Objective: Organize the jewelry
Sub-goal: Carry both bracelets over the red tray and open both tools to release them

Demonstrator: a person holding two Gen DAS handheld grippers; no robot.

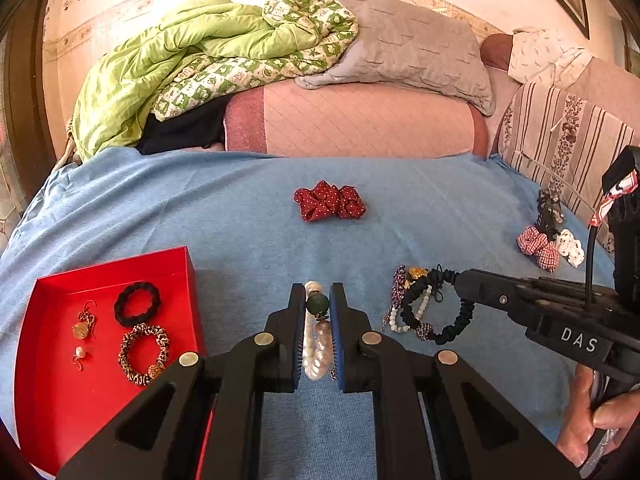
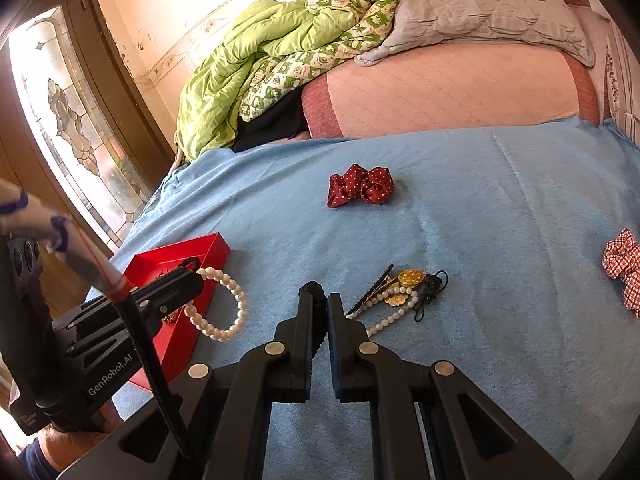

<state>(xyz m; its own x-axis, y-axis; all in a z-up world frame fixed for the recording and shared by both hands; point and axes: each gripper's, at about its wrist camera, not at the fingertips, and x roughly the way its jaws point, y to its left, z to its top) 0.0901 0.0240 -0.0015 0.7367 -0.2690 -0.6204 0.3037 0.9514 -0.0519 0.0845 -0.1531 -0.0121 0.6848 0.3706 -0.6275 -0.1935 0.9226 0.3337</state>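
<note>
Two grippers: both clamped on jewelry.
Left gripper (image 1: 318,312): pinches pearl bracelet (image 1: 316,354), lengthwise between its fingers.
Right gripper (image 2: 319,308): nips black scrunchie band (image 1: 440,312).
Red tray (image 1: 52,400): just left of the bracelet; left hand nearer.

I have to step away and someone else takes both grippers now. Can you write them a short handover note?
Left gripper: shut on the pearl bracelet, beside the red tray.
Right gripper: shut on the black scrunchie, at the jewelry pile.
Done: four pieces lie in the tray.
Left: tray both held items, then sort the pile; the red dotted scrunchie and checked scrunchies remain on the blanket.
</note>
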